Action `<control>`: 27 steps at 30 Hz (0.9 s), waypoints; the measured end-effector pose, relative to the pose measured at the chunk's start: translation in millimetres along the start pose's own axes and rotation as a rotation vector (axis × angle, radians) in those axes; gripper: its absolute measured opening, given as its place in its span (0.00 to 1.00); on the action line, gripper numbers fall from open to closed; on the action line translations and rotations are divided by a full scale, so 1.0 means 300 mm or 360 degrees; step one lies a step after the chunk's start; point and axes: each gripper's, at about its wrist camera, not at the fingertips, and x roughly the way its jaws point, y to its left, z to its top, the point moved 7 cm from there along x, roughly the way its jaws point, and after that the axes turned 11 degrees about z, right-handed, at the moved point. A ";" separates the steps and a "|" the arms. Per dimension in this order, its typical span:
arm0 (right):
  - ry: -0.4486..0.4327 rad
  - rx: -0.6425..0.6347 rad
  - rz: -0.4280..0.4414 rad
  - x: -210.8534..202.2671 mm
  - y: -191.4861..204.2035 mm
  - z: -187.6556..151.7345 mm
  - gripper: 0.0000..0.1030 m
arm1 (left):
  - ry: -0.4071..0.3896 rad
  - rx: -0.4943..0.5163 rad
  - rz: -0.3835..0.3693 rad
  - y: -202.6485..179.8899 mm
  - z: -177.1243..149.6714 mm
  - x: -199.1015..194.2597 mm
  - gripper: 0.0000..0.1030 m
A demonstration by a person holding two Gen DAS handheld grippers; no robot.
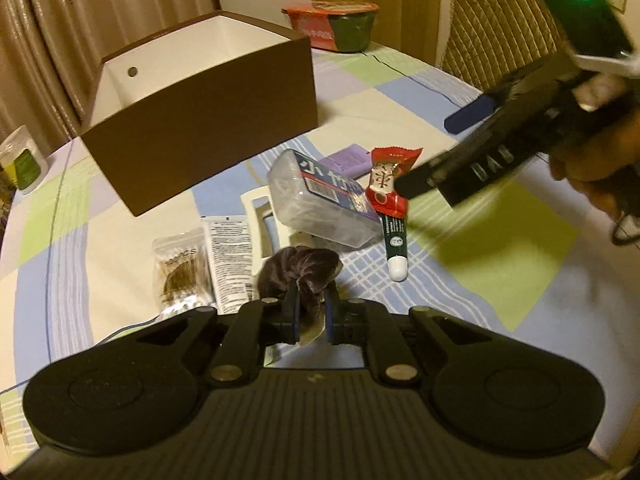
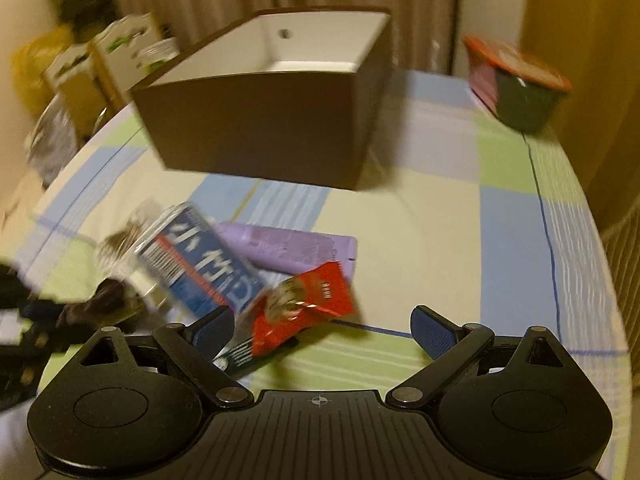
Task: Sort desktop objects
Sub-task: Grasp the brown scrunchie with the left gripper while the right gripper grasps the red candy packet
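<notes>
My left gripper is shut on a dark purple velvet scrunchie, low over the table. A brown box with a white inside stands behind the pile; it also shows in the right wrist view. The pile holds a clear plastic box with a blue label, a red snack packet, a purple tube and a green tube with a white cap. My right gripper is open and empty, hovering over the red packet; it shows in the left wrist view.
A bag of cotton swabs and a white tube lie at the left of the pile. A red-lidded instant noodle bowl stands at the back. A chair is behind the table. A checked cloth covers the table.
</notes>
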 end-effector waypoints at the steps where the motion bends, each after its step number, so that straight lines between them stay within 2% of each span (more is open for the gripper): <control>1: -0.0004 0.0024 0.0000 0.004 -0.009 0.003 0.95 | -0.0002 -0.0005 0.0003 0.002 0.000 -0.007 0.08; 7: -0.0024 0.0141 0.0077 0.022 -0.030 0.021 0.93 | 0.0001 -0.0035 0.0009 0.008 0.000 -0.024 0.08; 8: -0.0016 0.0148 0.0089 0.029 -0.028 0.021 0.80 | 0.0004 -0.0036 0.0007 0.007 0.000 -0.024 0.08; 9: -0.0009 0.0155 0.0100 0.037 -0.027 0.021 0.72 | 0.0007 -0.0037 0.0005 0.006 -0.001 -0.023 0.08; 13: 0.0000 0.0164 0.0114 0.057 -0.022 0.022 0.72 | 0.0015 -0.0034 -0.0004 -0.004 -0.003 -0.017 0.08; 15: 0.0001 0.0168 0.0122 0.063 -0.019 0.022 0.52 | 0.0014 -0.0034 -0.0007 -0.007 -0.002 -0.018 0.08; 17: 0.0010 0.0177 0.0121 0.067 -0.021 0.018 0.50 | 0.0014 -0.0035 -0.0009 -0.009 0.000 -0.018 0.08; 18: 0.0011 0.0182 0.0122 0.068 -0.022 0.016 0.38 | 0.0014 -0.0036 -0.0010 -0.010 0.000 -0.018 0.08; 19: 0.0012 0.0189 0.0133 0.067 -0.021 0.016 0.32 | 0.0015 -0.0036 -0.0010 -0.010 0.000 -0.018 0.08; 27: -0.0043 0.0161 0.0112 0.012 -0.002 0.022 0.29 | -0.0003 -0.0055 0.0003 0.006 0.010 -0.026 0.08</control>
